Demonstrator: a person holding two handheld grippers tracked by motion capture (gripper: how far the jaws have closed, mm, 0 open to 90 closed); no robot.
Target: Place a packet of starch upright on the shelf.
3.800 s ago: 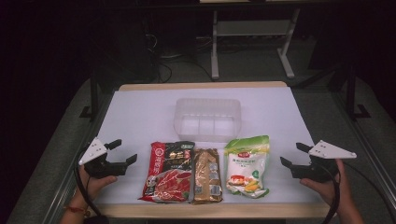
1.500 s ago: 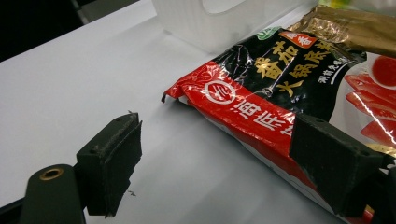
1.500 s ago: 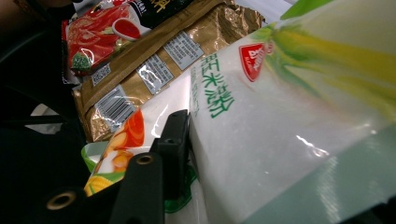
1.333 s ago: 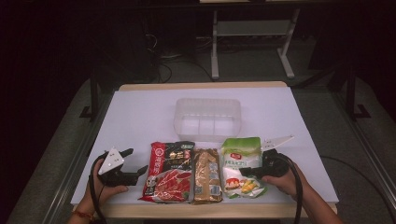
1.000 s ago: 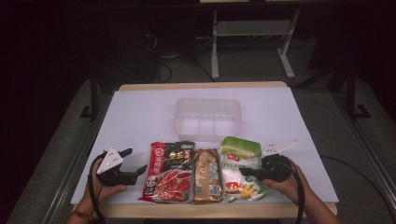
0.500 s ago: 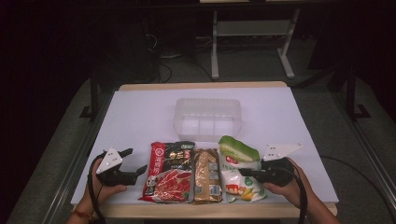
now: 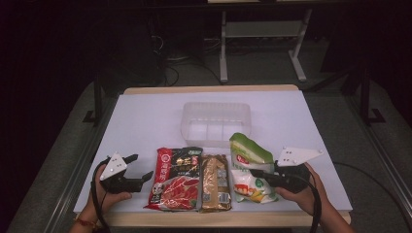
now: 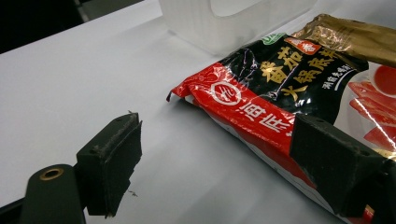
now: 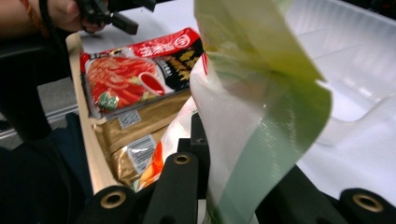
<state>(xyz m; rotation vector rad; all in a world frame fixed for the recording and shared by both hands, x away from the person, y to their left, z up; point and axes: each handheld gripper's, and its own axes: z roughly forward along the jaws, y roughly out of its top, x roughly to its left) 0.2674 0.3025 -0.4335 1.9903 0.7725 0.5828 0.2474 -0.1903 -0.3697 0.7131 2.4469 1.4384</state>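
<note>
Pouch [image 7: 250,170] of green and white film, soft, light and floppy, sags from my right gripper [image 7: 260,174], clamped on its side edge above the table's [image 7: 145,121] near end, so I'd grip nearer its middle.

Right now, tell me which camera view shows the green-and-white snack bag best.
The high view: the green-and-white snack bag shows whole, tilted up, gripped by the right tongs. The right gripper view shows its green top close, cropped. The left gripper view looks at other packets.
</note>
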